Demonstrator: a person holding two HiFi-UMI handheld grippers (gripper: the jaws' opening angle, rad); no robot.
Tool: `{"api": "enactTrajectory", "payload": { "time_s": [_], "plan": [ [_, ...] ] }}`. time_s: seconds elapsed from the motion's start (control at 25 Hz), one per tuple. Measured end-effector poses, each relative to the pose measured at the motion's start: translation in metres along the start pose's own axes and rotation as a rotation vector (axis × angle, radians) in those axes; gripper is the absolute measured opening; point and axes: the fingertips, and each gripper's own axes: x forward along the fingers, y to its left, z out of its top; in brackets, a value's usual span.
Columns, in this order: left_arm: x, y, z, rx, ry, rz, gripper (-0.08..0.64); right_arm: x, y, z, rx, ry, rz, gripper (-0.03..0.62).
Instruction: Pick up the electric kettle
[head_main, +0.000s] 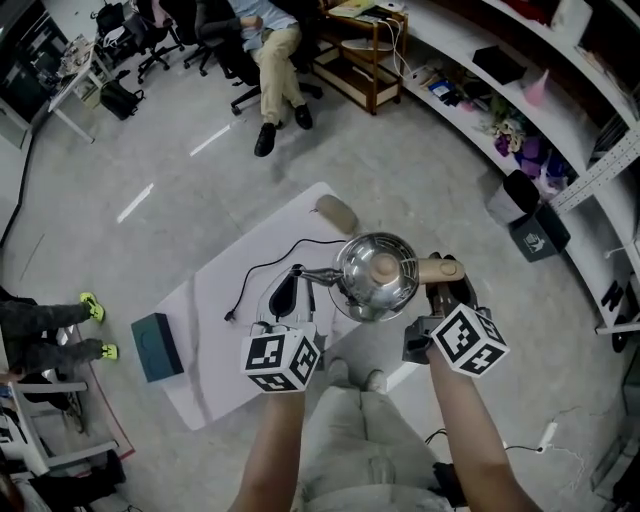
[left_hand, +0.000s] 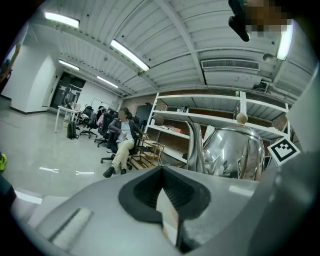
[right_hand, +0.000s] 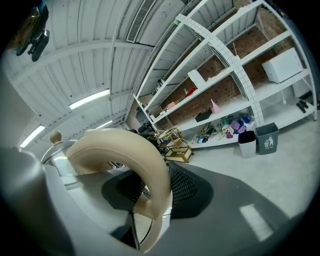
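The steel electric kettle (head_main: 375, 275) hangs over the right edge of the white table (head_main: 225, 330), apart from its black base (head_main: 285, 290), which lies on the table with its cord. My right gripper (head_main: 445, 300) is shut on the kettle's beige handle (head_main: 435, 270); in the right gripper view the curved handle (right_hand: 125, 155) runs between the jaws of that gripper (right_hand: 145, 215). My left gripper (head_main: 293, 325) hovers just before the base, left of the kettle. Its jaws are together in the left gripper view (left_hand: 167, 210), where the kettle (left_hand: 230, 152) and its spout rise at the right.
A beige oval object (head_main: 338, 212) lies on the table's far corner. On the floor at the left is a teal box (head_main: 155, 345). A person sits in an office chair (head_main: 270, 60) at the back. Curved shelving and a bin (head_main: 530, 225) line the right side.
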Motion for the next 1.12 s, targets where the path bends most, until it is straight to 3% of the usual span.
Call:
{"api": "enactTrajectory", "payload": {
  "time_s": [0.32, 0.64, 1.0, 1.12],
  "plan": [
    [-0.033, -0.037, 0.063, 0.024, -0.057, -0.039, 0.002, -0.036, 0.041, 0.048, 0.04, 0.007, 0.049, 0.155],
    [-0.065, -0.056, 0.116, 0.027, -0.092, -0.007, 0.001, -0.074, 0.073, 0.095, -0.013, -0.012, 0.024, 0.156],
    [-0.079, -0.063, 0.152, 0.024, -0.18, 0.022, 0.002, -0.099, 0.083, 0.125, 0.03, -0.068, 0.023, 0.156],
    [-0.082, -0.07, 0.163, 0.078, -0.213, 0.018, 0.002, -0.101, 0.091, 0.131, 0.024, -0.076, 0.04, 0.156]
  ]
}}
